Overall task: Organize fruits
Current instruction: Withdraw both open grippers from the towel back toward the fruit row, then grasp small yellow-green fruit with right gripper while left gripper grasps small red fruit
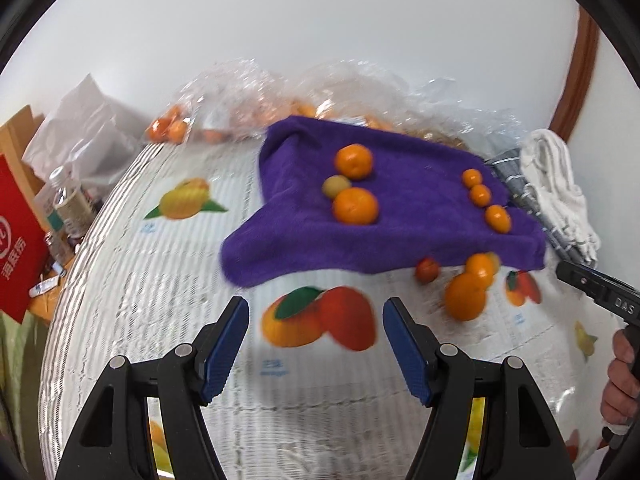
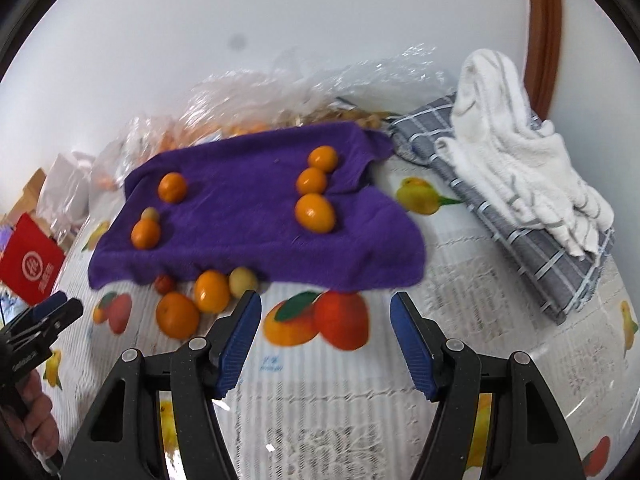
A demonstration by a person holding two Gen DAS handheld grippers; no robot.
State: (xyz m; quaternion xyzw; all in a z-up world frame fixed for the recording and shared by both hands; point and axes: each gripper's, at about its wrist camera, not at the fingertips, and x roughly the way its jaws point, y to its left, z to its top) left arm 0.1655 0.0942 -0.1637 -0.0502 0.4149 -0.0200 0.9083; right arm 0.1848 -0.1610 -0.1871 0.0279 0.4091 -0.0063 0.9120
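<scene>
A purple towel (image 1: 400, 232) (image 2: 248, 216) lies on the fruit-print tablecloth. On it, a left group holds two tangerines (image 1: 355, 205) (image 2: 146, 233) and a small yellow-green fruit (image 1: 335, 186). A right row holds three small oranges (image 1: 498, 218) (image 2: 315, 213). In front of the towel lie loose fruits: two oranges (image 1: 466, 296) (image 2: 177, 315), a small red fruit (image 1: 427, 270) (image 2: 165, 283) and a yellow fruit (image 2: 242, 281). My left gripper (image 1: 316, 316) is open and empty above the cloth. My right gripper (image 2: 326, 312) is open and empty, near the towel's front edge.
Clear plastic bags of oranges (image 1: 240, 100) (image 2: 248, 100) sit behind the towel. A grey checked cloth (image 2: 520, 232) with a white towel (image 2: 520, 160) lies at the right. A red box (image 1: 16, 240) and bottles (image 1: 68, 200) stand at the left edge.
</scene>
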